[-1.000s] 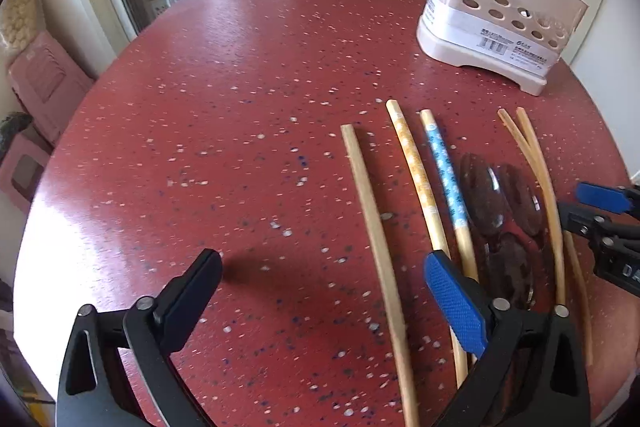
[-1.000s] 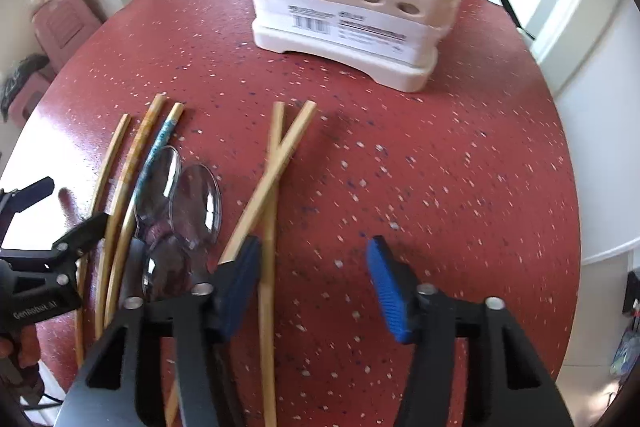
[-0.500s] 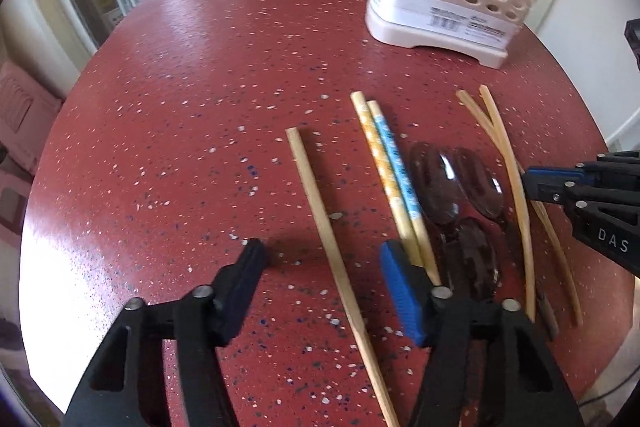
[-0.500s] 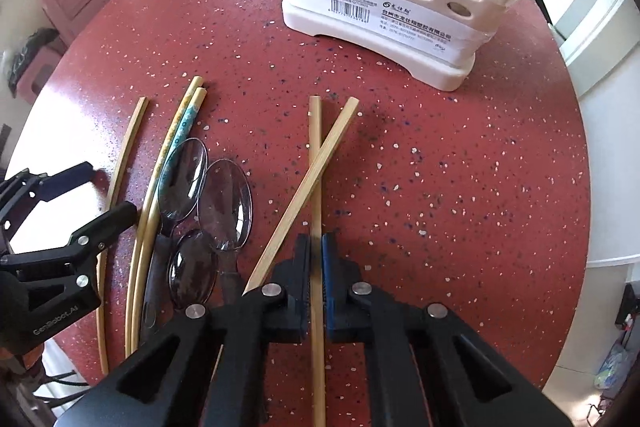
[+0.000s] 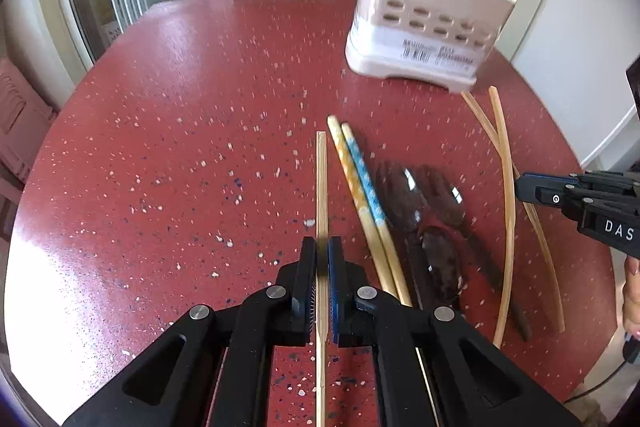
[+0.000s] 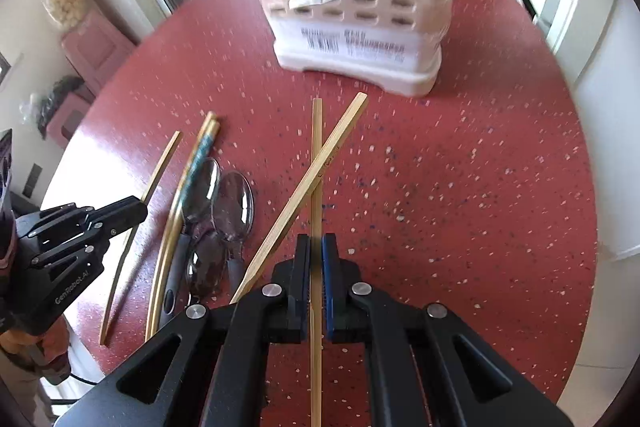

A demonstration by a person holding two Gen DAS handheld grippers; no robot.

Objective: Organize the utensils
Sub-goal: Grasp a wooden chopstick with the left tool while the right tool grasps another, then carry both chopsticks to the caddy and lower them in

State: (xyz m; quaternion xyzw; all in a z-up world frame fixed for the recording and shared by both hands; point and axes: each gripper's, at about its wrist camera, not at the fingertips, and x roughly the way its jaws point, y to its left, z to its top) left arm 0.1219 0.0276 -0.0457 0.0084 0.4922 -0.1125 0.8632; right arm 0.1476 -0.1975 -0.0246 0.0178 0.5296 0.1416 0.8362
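red speckled surface (image 5: pixel 180 147), round-edged, carrying all items.

left tool (image 5: pixel 322 247): its jaws have just been closing and now clamp a plain chopstick (image 5: pixel 321 183), which runs straight ahead between the pads.

right tool (image 6: pixel 316 247): clamped shut on a bamboo stick (image 6: pixel 316 163) pointing toward the caddy; a second bamboo stick (image 6: pixel 316 175) lies crossed over or under it, order unclear, slanting up to the right.

patterned pair (image 5: pixel 358 183): one orange-printed, one blue-printed chopstick, side by side and touching, just right of the plain chopstick in the left view.

spoons (image 5: pixel 424 203): three, dark and shiny, bowls clustered and overlapping, between the patterned pair and the bamboo sticks; handles run toward the near edge.

caddy (image 6: pixel 360 27): pale pink-white plastic, upright, rows of oval holes, barcode label on the front, at the far side of the surface, apart from the loose utensils; dark handles stand up out of its top, blurred.
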